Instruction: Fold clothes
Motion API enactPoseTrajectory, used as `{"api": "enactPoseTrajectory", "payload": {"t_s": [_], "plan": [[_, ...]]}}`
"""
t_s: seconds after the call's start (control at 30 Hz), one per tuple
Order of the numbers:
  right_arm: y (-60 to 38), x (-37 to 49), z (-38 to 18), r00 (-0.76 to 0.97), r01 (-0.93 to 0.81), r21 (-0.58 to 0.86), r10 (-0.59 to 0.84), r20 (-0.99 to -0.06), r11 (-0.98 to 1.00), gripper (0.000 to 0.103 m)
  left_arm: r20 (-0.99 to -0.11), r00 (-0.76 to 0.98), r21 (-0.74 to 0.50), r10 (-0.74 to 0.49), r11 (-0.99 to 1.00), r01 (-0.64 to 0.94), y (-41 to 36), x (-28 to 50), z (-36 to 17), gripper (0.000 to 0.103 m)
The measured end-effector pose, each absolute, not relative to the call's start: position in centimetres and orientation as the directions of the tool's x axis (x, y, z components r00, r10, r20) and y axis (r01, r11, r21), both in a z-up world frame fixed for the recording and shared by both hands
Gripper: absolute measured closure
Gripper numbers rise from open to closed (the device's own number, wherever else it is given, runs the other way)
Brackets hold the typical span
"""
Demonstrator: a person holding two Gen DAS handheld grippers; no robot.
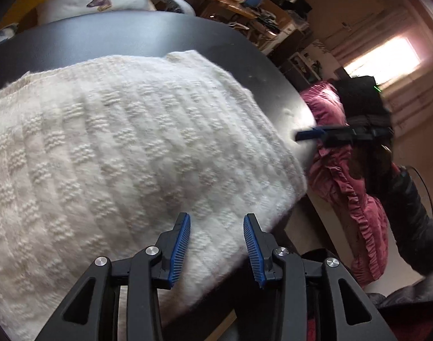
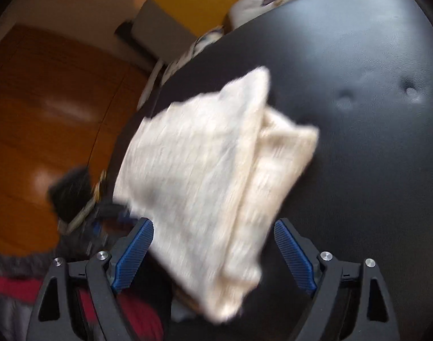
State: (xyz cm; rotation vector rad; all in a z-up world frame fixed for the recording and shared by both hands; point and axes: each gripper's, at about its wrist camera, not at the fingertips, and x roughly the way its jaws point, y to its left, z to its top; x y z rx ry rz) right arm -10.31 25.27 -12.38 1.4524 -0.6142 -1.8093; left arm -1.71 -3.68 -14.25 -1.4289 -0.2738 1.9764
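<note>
A cream knitted sweater (image 1: 117, 142) lies folded on a black padded surface (image 1: 102, 34). In the left wrist view my left gripper (image 1: 217, 218) hangs over the sweater's near right corner, its blue pads apart and pressing on nothing. The right wrist view is blurred. It shows the same sweater (image 2: 205, 156) as a folded bundle near the left edge of the black surface (image 2: 358, 56). My right gripper (image 2: 213, 223) stands wide open with the bundle's near end lying between and below its fingers, and neither pad touches it. A blue fingertip of the right gripper (image 1: 310, 135) shows beyond the sweater's right edge.
A pink ruffled cloth (image 1: 344, 170) lies beside the surface on the right. A white cushion with a deer print (image 1: 97, 0) sits behind it, and a cluttered shelf (image 1: 230, 0) stands farther back. Wooden floor (image 2: 46, 99) lies off the left edge.
</note>
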Motion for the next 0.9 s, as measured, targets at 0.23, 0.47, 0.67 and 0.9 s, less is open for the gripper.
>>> {"api": "enactPoseTrajectory", "payload": {"t_s": [0.23,0.47,0.67,0.9], "plan": [[24.2,-14.2,-14.6,-0.13,0.128,0.794,-0.804,-0.581,-0.594,0.049,-0.729,-0.207,-0.426,0.653,-0.669,-0.609,1.8,1.3,-12.0,0.06],[26.6,-14.3,-9.6,-0.176,0.227,0.769,-0.802,-0.571,-0.597,0.049,-0.768,-0.241,-0.295,0.594,-0.662,-0.689,5.8,1.2,-12.7,0.057],[23.1,-18.6,-11.2,-0.11,0.2,0.802,-0.826,-0.553,-0.564,0.052,-0.764,-0.329,-0.201,0.554,-0.69,-0.695,7.3,-0.4,-12.7,0.057],[21.6,-17.8,-12.2,-0.08,0.286,0.687,-0.731,-0.678,-0.668,0.093,-0.812,-0.32,-0.149,0.489,-0.702,-0.696,8.7,-1.2,-14.6,0.056]]}}
